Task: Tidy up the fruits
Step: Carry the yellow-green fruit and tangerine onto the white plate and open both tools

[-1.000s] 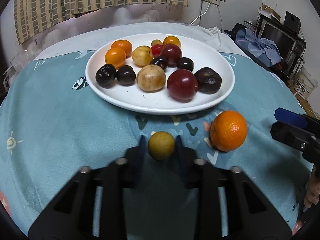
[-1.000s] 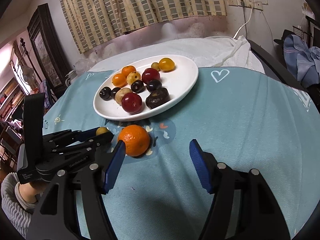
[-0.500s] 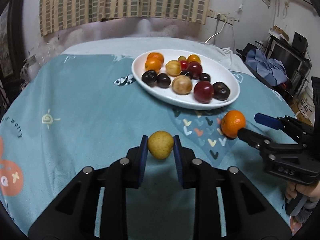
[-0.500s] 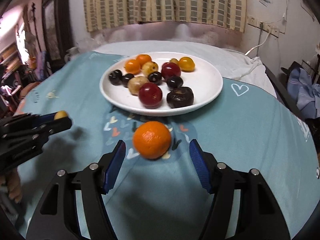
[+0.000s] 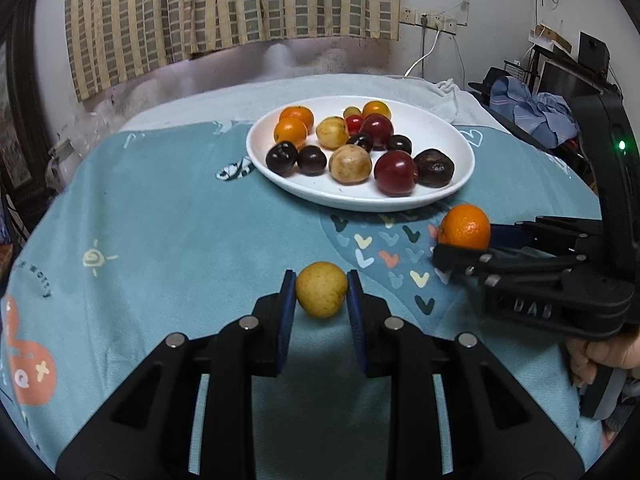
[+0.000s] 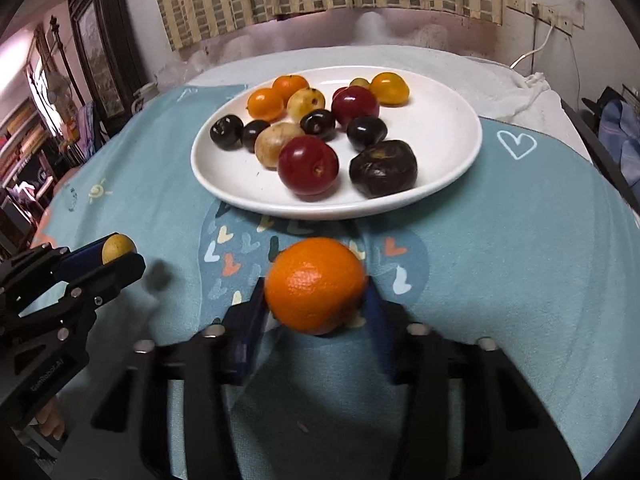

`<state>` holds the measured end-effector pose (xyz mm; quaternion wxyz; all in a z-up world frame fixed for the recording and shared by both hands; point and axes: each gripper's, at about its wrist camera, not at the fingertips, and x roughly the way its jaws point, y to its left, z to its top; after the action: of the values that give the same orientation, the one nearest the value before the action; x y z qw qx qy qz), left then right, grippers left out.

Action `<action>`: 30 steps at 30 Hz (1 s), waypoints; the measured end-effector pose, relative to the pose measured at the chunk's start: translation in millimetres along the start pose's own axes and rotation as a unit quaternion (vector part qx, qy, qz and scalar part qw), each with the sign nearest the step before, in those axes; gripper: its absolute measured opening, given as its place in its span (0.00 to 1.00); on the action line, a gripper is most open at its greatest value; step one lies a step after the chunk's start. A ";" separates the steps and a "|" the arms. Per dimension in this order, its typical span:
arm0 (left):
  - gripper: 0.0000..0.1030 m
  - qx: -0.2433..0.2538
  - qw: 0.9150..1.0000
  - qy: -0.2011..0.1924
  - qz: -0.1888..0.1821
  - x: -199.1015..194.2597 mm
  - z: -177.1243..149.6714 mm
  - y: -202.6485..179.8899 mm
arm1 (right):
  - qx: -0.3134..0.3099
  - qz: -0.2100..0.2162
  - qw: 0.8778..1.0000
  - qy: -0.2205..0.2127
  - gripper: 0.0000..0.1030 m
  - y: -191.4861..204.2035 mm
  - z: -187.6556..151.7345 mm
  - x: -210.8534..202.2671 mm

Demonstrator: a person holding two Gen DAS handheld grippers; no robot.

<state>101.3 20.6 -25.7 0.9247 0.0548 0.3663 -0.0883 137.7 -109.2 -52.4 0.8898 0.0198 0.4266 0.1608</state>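
Observation:
My left gripper (image 5: 321,290) is shut on a small yellow fruit (image 5: 321,289) and holds it above the teal cloth; it also shows in the right wrist view (image 6: 116,249). My right gripper (image 6: 316,292) is shut on an orange (image 6: 315,285), low over the heart-printed patch just in front of the plate; the orange also shows in the left wrist view (image 5: 465,227). A white plate (image 6: 448,148) behind it holds several fruits: dark plums, red plums, yellow-brown fruits and small oranges.
The teal printed cloth (image 5: 160,220) covers the table, with a white cloth (image 6: 460,68) past the plate. A curtain and wall stand behind. Clothes and electronics (image 5: 532,112) are off the table's right side.
My left gripper lifted the yellow fruit and drew back from the plate. My right gripper moved up to the orange and shut on it.

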 end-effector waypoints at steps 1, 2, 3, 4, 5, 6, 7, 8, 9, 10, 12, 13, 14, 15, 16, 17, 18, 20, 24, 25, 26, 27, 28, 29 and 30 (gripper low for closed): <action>0.25 0.001 1.000 -0.003 0.002 -1.5 0.2 -0.4 | 0.001 0.005 1.000 -0.006 0.43 -0.6 -1.0 -3.6; 0.25 0.001 1.000 -0.005 0.003 -2.8 0.4 -0.6 | -0.001 0.003 1.000 -0.013 0.43 0.3 -2.2 -7.5; 0.25 0.001 1.000 -0.010 0.004 -4.9 0.9 -0.4 | -0.006 0.002 1.000 -0.021 0.43 2.5 -3.7 -13.2; 0.25 0.002 1.000 -0.013 0.005 -6.1 1.2 -0.5 | -0.011 0.003 1.000 -0.026 0.43 3.9 -5.2 -17.9; 0.25 0.003 1.000 -0.018 0.008 -8.2 1.6 -0.4 | -0.013 0.009 0.999 -0.031 0.43 5.5 -7.8 -25.2; 0.25 0.003 1.000 -0.021 0.011 -9.4 1.9 -0.7 | -0.014 0.013 0.999 -0.034 0.43 6.2 -9.7 -29.6; 0.25 0.004 1.000 -0.023 0.013 -10.5 2.1 -0.7 | -0.015 0.018 0.999 -0.039 0.43 7.4 -13.1 -37.0; 0.25 0.005 1.000 -0.025 0.014 -11.2 2.2 -0.6 | -0.017 0.020 0.999 -0.042 0.43 7.8 -15.5 -41.6; 0.25 0.006 1.000 -0.027 0.015 -12.0 2.3 -0.9 | -0.018 0.024 0.998 -0.047 0.43 8.9 -18.8 -47.6; 0.25 0.007 0.999 -0.028 0.016 -12.8 2.2 -1.2 | -0.019 0.028 0.998 -0.050 0.43 10.1 -21.9 -52.3; 0.25 0.010 0.999 -0.032 0.018 -14.6 2.1 -2.5 | -0.024 0.035 0.998 -0.053 0.43 13.6 -29.0 -60.4; 0.25 0.011 0.999 -0.035 0.019 -15.5 2.0 -3.4 | -0.026 0.038 0.997 -0.054 0.43 15.3 -32.3 -62.9; 0.25 0.013 0.999 -0.037 0.020 -16.6 2.0 -4.4 | -0.028 0.040 0.997 -0.053 0.43 16.9 -35.0 -64.4; 0.25 0.014 0.999 -0.039 0.022 -17.5 1.8 -5.1 | -0.029 0.041 0.997 -0.052 0.43 17.8 -36.6 -65.2; 0.25 0.015 0.999 -0.040 0.023 -18.3 1.5 -5.5 | -0.030 0.041 0.997 -0.052 0.43 18.7 -38.2 -66.1; 0.25 0.017 0.999 -0.043 0.024 -20.4 1.2 -6.0 | -0.030 0.040 0.997 -0.053 0.43 19.2 -39.4 -66.7; 0.25 0.017 0.999 -0.045 0.023 -21.4 1.3 -6.1 | -0.029 0.039 0.997 -0.055 0.43 18.9 -40.2 -67.9; 0.25 0.017 0.998 -0.048 0.025 -23.2 1.5 -5.9 | -0.024 0.040 0.997 -0.060 0.43 16.6 -40.5 -71.4; 0.25 0.018 0.998 -0.051 0.028 -24.3 1.5 -6.2 | -0.011 0.041 0.996 -0.079 0.43 10.3 -39.6 -82.0; 0.25 0.018 0.998 -0.051 0.029 -24.8 1.4 -6.7 | -0.010 0.041 0.995 -0.086 0.43 9.2 -38.9 -85.9; 0.25 0.020 0.998 -0.053 0.030 -25.9 1.7 -7.0 | -0.009 0.041 0.995 -0.091 0.43 8.4 -38.2 -88.8; 0.25 0.020 0.998 -0.055 0.031 -27.0 2.0 -7.1 | -0.007 0.042 0.994 -0.099 0.43 7.2 -36.8 -93.4; 0.25 0.020 0.998 -0.057 0.030 -28.7 2.3 -7.7 | -0.005 0.044 0.994 -0.104 0.43 5.8 -35.5 -97.1; 0.25 0.019 0.998 -0.060 0.028 -31.1 3.4 -7.7 | -0.002 0.047 0.993 -0.108 0.43 4.5 -34.4 -100.2; 0.25 0.017 0.997 -0.065 0.024 -35.9 5.7 -6.7 | 0.001 0.052 0.992 -0.113 0.43 2.2 -32.7 -104.9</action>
<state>78.0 17.4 2.9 0.9473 0.0733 0.3026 -0.0754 50.8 -142.3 6.2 0.9227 0.0605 0.3221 0.2031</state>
